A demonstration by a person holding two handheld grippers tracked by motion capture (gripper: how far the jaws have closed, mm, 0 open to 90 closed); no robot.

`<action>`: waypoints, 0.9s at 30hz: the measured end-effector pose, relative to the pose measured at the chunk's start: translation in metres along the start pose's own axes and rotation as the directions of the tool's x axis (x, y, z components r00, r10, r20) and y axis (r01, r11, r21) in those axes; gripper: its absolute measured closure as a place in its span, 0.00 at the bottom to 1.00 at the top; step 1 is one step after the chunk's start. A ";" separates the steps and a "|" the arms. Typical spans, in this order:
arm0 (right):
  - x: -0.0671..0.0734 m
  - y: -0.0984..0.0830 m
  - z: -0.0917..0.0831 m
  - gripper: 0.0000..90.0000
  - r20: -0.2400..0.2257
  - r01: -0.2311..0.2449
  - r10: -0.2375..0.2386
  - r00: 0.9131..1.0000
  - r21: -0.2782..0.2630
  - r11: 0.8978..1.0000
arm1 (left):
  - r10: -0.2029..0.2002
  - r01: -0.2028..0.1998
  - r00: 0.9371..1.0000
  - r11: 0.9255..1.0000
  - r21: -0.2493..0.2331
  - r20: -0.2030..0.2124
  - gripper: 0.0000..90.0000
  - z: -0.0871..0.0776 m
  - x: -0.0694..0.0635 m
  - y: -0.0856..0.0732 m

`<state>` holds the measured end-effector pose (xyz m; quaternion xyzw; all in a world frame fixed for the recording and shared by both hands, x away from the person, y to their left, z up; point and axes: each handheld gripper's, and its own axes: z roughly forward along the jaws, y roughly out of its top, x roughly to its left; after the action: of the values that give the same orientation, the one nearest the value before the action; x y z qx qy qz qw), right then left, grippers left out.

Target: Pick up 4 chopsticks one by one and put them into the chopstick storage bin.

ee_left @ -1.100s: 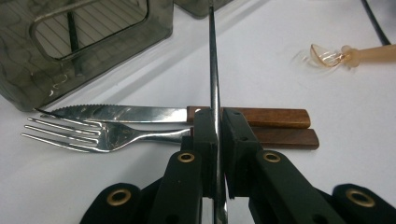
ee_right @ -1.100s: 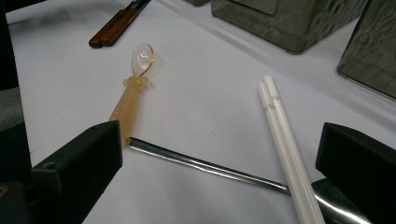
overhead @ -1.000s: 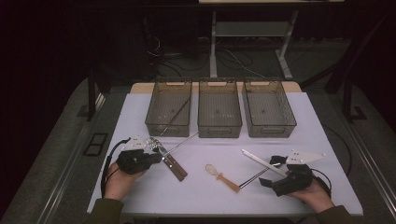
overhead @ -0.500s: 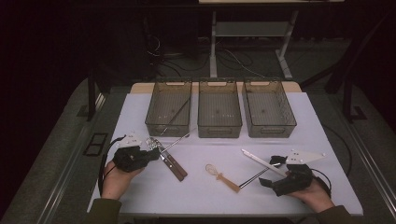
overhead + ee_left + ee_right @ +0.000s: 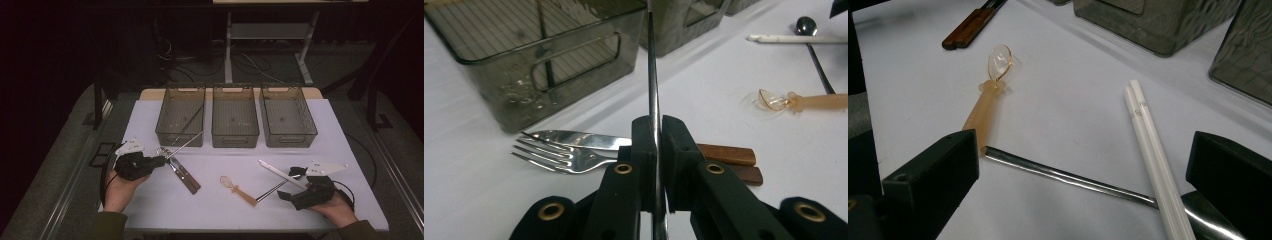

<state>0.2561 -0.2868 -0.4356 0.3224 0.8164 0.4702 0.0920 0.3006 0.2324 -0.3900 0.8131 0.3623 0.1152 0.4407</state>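
My left gripper [image 5: 161, 161] is pinching a thin metal rod [image 5: 653, 75], likely a chopstick, low on its shaft, jaws pressed flat against it on both sides. The rod angles up toward the near rim of the left bin [image 5: 181, 116], where another rod [image 5: 187, 120] already lies, so I judge the step to be carrying this one in beside it.

To do it well, I should raise the free end clear of the bin wall before moving forward, since the tip sits about level with the rim and could catch. The grip is far from the middle, so the rod may swing; I move slowly and keep the wrist steady. Below the gripper lie a fork [image 5: 559, 155] and a knife [image 5: 579, 139] with wooden handles, just beside each other, and I lift straight up so as not to drag them. I let go only once most of the rod is over the bin floor.

My right gripper [image 5: 292, 183] is spread wide, holding nothing, over the white chopsticks [image 5: 1153, 150] and a metal spoon [image 5: 1068, 177] that cross on the table, with a small amber spoon [image 5: 985, 105] near.
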 end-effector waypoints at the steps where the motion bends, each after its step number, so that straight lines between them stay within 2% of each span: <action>1: 0.000 0.000 0.000 0.01 0.000 0.002 -0.002 1.000 0.000 1.000 | -0.002 0.002 1.000 1.000 -0.001 0.000 0.94 -0.001 0.001 0.000; 17: 0.000 0.000 0.001 0.01 -0.002 -0.003 0.003 1.000 0.000 1.000 | -0.020 0.019 0.999 1.000 -0.020 -0.033 0.93 -0.002 0.014 0.010; 27: -0.001 0.000 0.001 0.01 -0.001 -0.005 0.005 1.000 -0.001 1.000 | -0.007 0.006 0.999 1.000 -0.028 -0.040 0.94 0.005 0.020 0.026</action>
<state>0.2573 -0.2873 -0.4364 0.3243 0.8153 0.4712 0.0906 0.3296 0.2343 -0.3749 0.8032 0.3722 0.1350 0.4451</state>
